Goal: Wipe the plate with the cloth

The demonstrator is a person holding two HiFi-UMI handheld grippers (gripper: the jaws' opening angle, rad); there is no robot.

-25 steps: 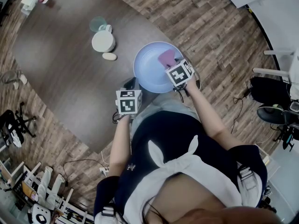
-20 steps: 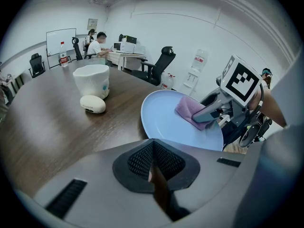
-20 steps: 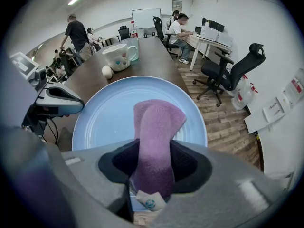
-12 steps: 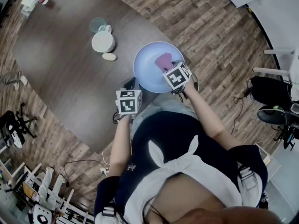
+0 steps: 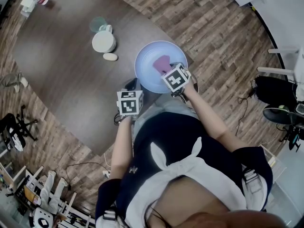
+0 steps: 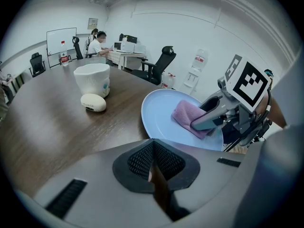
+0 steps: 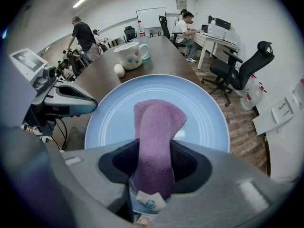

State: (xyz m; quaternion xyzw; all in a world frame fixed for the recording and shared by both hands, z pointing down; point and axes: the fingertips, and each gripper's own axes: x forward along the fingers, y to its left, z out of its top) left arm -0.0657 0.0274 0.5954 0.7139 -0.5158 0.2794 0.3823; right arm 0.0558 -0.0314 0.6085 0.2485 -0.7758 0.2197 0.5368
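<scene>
A light blue plate (image 5: 146, 61) (image 7: 109, 118) lies near the table's right edge. On it rests a folded purple cloth (image 5: 161, 62) (image 7: 157, 122) (image 6: 186, 114). My right gripper (image 5: 168, 69) (image 7: 154, 167) is shut on the near end of the cloth and presses it onto the plate's middle. In the left gripper view the right gripper (image 6: 213, 118) reaches over the plate (image 6: 159, 115) from the right. My left gripper (image 5: 131, 86) (image 6: 152, 161) hovers just left of the plate's near rim, shut, with nothing between its pads.
A white mug (image 5: 104, 42) (image 6: 91, 79) (image 7: 129, 55) and a small white oval object (image 5: 110, 57) (image 6: 93, 102) sit left of the plate on the dark round table (image 5: 61, 75). A teal disc (image 5: 99, 23) lies beyond the mug. Office chairs and people are in the background.
My right gripper has dragged the cloth leftward across the plate, from its right side toward the middle. The left gripper has stayed in place.
</scene>
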